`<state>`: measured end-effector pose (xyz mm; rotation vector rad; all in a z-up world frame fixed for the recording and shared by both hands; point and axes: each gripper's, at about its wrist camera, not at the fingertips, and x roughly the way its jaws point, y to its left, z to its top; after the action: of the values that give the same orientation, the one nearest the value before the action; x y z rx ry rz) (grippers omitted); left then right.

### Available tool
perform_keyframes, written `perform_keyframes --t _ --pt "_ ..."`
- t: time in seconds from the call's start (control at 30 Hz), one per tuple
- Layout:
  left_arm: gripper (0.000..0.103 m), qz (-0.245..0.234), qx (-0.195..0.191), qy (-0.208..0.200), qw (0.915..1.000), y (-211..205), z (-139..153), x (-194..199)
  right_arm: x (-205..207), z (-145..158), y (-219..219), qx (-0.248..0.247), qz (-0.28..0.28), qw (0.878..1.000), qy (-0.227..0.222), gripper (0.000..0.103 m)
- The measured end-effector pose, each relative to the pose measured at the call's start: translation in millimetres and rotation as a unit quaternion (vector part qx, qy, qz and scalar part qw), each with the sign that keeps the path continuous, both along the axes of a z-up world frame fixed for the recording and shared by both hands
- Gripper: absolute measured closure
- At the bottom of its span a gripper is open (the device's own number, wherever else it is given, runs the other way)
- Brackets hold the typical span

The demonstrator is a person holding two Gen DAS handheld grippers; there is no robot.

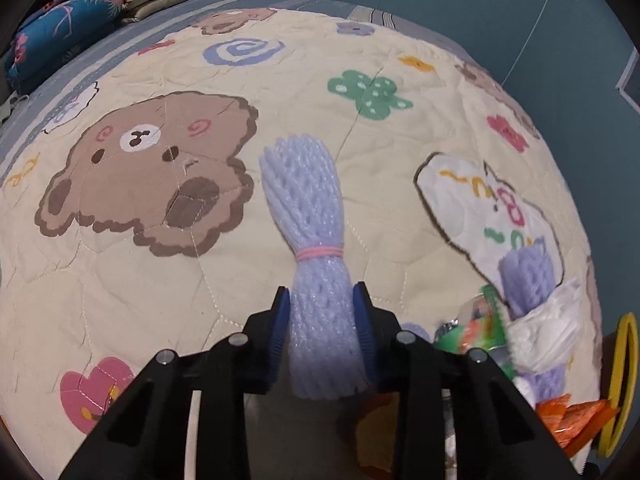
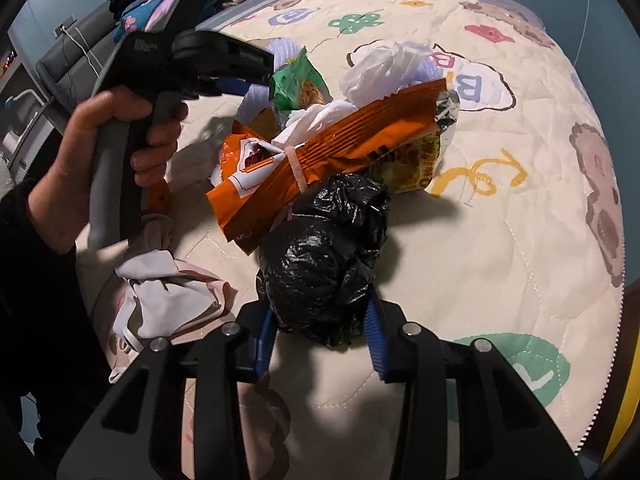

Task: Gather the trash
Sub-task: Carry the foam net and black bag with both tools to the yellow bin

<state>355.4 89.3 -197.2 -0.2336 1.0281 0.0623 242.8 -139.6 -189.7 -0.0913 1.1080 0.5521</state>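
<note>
Left claw [image 1: 322,328] clenched on the foam net [image 1: 308,216], blue pads pressed into its lower half on both sides. Soft, pale lilac, knitted-looking mesh, bunched into a bundle and cinched at the waist by a pink rubber band [image 1: 320,253], upper end flaring like a brush. Lying on the quilt [image 1: 240,292] mid-bed, cream fabric, stitched in hexagons, printed with bears and flowers.

Right claw [image 2: 320,322] closed on the black bag [image 2: 326,256], pads squeezing its near end. Glossy, crinkled plastic, wadded into a lump, resting on the quilt toward the bed's near edge. Just behind it, touching, an orange wrapper [image 2: 328,140], pleated foil, banded with a pale strip. Beyond that, a white plastic bag [image 2: 384,68], crumpled, and a green packet [image 2: 298,80]. Pinkish-white cloth [image 2: 168,292] heaped beside the black bag at the near left. Hand [image 2: 108,156] wrapped round the left claw's grey handle.
</note>
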Motion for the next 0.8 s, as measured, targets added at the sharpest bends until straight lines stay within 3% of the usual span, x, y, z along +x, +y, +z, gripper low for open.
perform_keyframes --t 0.13,0.27,0.8 --pt "0.079 -0.015 0.020 -0.010 0.9996 -7.2 4.5 -3.4 -2.7 3.5 -1.3 0.004 0.002 1.000 -0.005 0.073" --pt "0.081 -0.004 0.011 -0.015 0.9998 -0.8 12.3 -8.5 -7.7 10.6 -5.6 0.012 0.004 1.000 -0.018 0.075" --pt "0.081 -0.006 -0.013 -0.100 0.9949 21.5 112.6 -72.5 -35.5 90.3 -56.5 0.104 -0.019 0.993 -0.057 0.076"
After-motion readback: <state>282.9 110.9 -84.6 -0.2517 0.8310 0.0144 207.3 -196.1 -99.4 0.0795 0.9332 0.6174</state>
